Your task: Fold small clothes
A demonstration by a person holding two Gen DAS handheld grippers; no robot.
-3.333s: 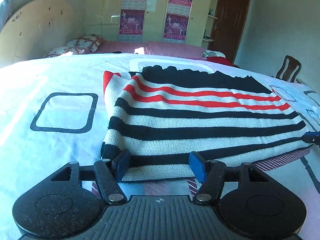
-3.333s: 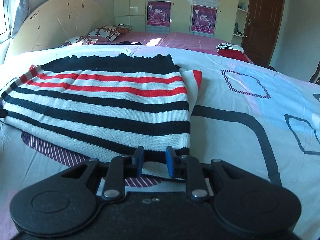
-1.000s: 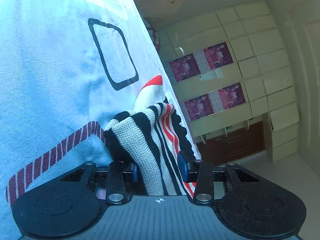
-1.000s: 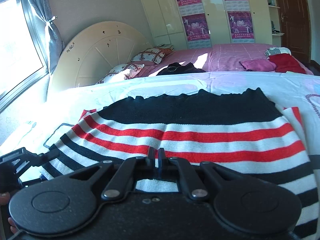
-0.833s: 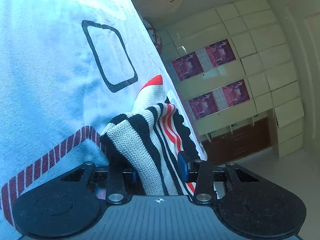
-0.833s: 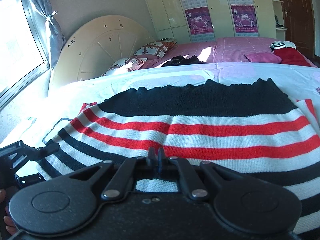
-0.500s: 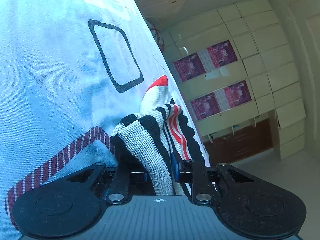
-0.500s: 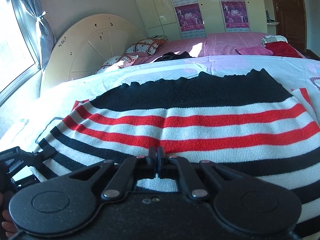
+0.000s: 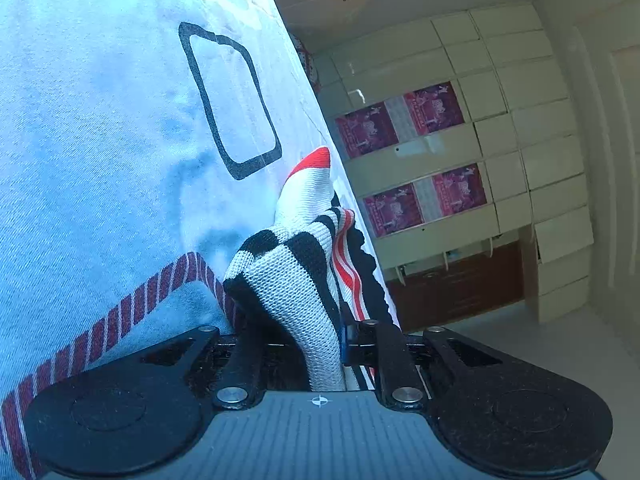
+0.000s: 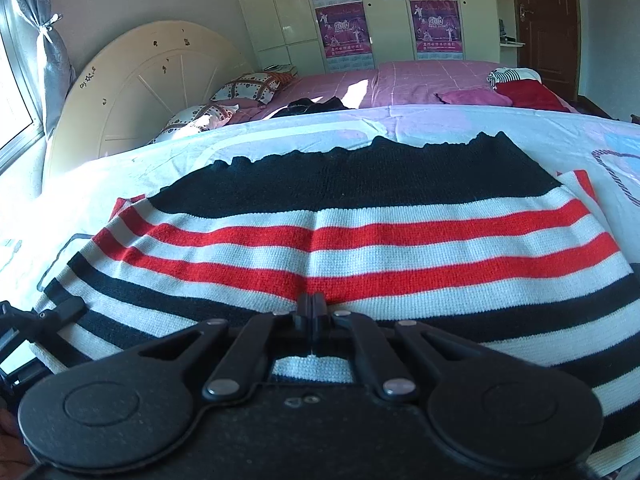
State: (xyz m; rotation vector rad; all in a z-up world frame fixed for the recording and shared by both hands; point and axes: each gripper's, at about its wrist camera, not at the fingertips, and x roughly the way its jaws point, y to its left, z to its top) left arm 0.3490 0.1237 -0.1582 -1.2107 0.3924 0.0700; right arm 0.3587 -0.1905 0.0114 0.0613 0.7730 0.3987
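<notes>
Striped knit sweater point(image 10: 400, 240) — black, white, red — spread flat, one corner bunched.

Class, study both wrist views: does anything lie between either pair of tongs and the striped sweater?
Nothing visible does. The left tongs are shut on the striped sweater at its bunched edge; the right tongs pinch its knit directly.

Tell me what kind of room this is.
Most likely a home bedroom. A bed with a pink cover, patterned pillows and a rounded headboard stands beyond the striped sweater, with tall cream wardrobes behind.
</notes>
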